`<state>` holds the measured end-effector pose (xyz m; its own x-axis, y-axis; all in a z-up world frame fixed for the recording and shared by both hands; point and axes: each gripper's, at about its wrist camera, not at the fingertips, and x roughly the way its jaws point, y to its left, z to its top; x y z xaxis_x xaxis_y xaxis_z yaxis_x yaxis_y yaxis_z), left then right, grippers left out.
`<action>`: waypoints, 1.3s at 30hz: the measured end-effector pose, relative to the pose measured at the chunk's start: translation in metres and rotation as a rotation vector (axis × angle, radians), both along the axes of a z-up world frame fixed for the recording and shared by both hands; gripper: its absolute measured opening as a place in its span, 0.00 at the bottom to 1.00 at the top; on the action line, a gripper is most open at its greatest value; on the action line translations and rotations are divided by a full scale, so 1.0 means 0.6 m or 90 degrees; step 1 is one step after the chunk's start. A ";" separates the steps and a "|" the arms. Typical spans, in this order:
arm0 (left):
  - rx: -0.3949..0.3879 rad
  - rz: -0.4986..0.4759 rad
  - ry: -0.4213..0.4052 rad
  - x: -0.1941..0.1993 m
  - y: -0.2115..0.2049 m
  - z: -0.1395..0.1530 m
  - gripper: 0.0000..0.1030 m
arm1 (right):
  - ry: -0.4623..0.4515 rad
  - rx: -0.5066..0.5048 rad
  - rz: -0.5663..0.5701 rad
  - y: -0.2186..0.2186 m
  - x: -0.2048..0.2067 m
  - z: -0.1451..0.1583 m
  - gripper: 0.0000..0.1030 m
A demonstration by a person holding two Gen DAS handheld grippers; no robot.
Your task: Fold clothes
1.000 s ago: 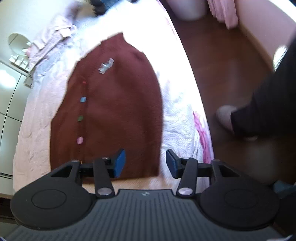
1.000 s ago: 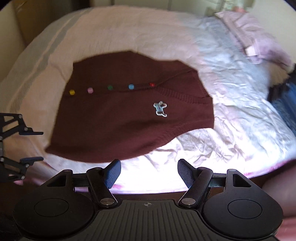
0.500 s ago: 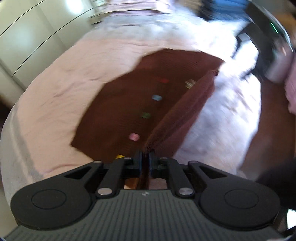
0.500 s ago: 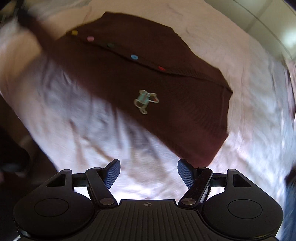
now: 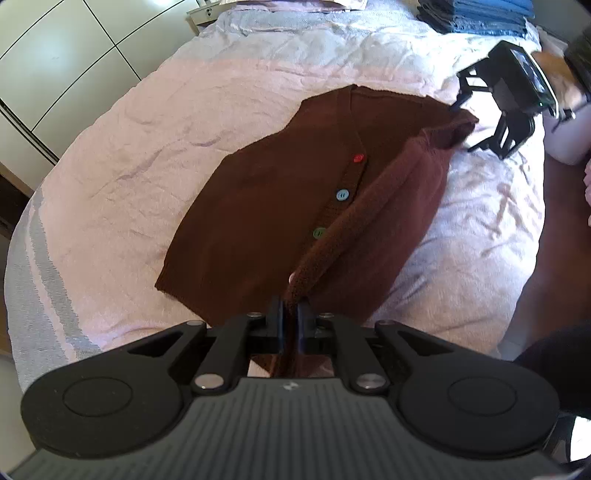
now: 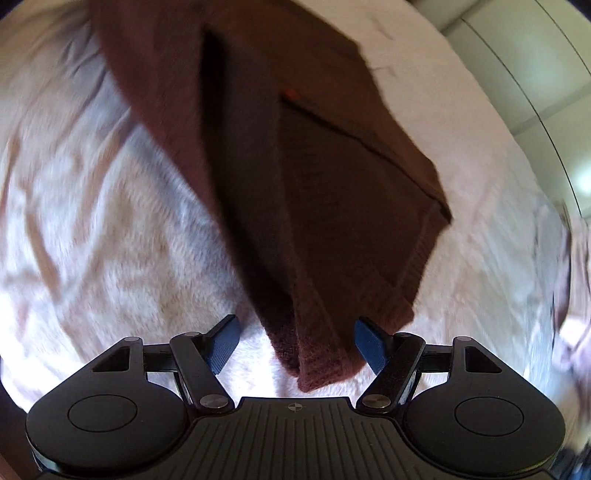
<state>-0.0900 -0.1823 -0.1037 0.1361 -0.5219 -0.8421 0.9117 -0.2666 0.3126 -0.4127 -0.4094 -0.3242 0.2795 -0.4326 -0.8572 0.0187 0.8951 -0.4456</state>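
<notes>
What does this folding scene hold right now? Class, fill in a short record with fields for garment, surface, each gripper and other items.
garment: brown buttoned cardigan, one side lifted over the button row
surface: pink quilted bedspread
left gripper: shut on the cardigan's hem edge
right gripper: open, a cardigan corner between its pads
other items: folded blue clothes at the far end of the bed

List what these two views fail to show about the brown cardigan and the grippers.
- Left wrist view: the lifted edge of the brown cardigan covers the lower buttons below the green button; the left gripper is shut on its hem.
- Right wrist view: motion blur smears the bedspread. The cardigan's corner lies between the fingers of the open right gripper; contact cannot be judged.
- Both views: any chest emblem is hidden by the fold.
</notes>
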 end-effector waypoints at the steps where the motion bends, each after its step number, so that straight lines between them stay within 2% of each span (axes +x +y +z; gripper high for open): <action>1: 0.002 -0.005 -0.002 -0.003 0.004 0.000 0.06 | 0.005 -0.001 0.015 -0.001 -0.002 0.001 0.69; 2: 0.004 -0.011 -0.003 -0.007 0.010 0.000 0.06 | 0.011 -0.003 0.030 -0.001 -0.005 0.002 0.69; 4: 0.011 -0.026 -0.001 -0.014 0.021 0.000 0.06 | 0.014 0.011 0.030 -0.010 -0.014 0.016 0.36; 5: 0.014 -0.033 0.002 -0.015 0.026 0.000 0.06 | 0.016 0.018 0.030 -0.014 -0.018 0.024 0.12; 8: 0.009 -0.033 0.031 -0.004 0.028 0.012 0.06 | 0.013 0.057 0.015 -0.031 -0.025 0.061 0.03; 11: -0.014 -0.015 0.070 0.044 -0.003 0.032 0.06 | 0.002 0.078 -0.002 -0.048 -0.010 0.122 0.02; 16: -0.041 0.054 0.109 0.180 -0.115 0.017 0.06 | -0.018 0.038 -0.011 -0.123 0.069 0.213 0.02; 19: -0.013 0.127 0.146 0.268 -0.193 -0.034 0.06 | -0.031 0.018 -0.014 -0.197 0.134 0.224 0.02; 21: 0.011 0.157 0.161 0.307 -0.236 -0.080 0.06 | -0.043 0.029 -0.039 -0.247 0.175 0.207 0.02; 25: 0.046 0.147 0.158 0.326 -0.285 -0.149 0.06 | -0.059 0.088 -0.118 -0.334 0.240 0.163 0.02; 27: 0.051 0.141 0.155 0.327 -0.290 -0.159 0.06 | -0.066 0.127 -0.143 -0.359 0.253 0.146 0.02; 30: 0.057 0.141 0.150 0.336 -0.289 -0.167 0.06 | -0.058 0.152 -0.144 -0.377 0.260 0.129 0.02; 34: 0.069 0.148 0.140 0.338 -0.282 -0.165 0.07 | -0.089 0.200 -0.156 -0.390 0.252 0.123 0.02; 35: 0.071 0.149 0.140 0.338 -0.283 -0.165 0.07 | -0.091 0.214 -0.163 -0.401 0.252 0.118 0.05; 37: 0.076 0.151 0.135 0.336 -0.285 -0.169 0.07 | -0.095 0.236 -0.167 -0.421 0.260 0.103 0.34; 38: 0.079 0.154 0.131 0.336 -0.288 -0.172 0.07 | -0.097 0.247 -0.169 -0.431 0.264 0.096 0.62; 39: 0.081 0.157 0.129 0.336 -0.290 -0.175 0.07 | -0.099 0.258 -0.171 -0.441 0.268 0.088 0.65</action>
<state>0.1117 -0.3565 -0.2086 0.0689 -0.3832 -0.9211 0.9938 -0.0549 0.0971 -0.2522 -0.6738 -0.2714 0.3416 -0.1485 -0.9280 0.3102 0.9499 -0.0378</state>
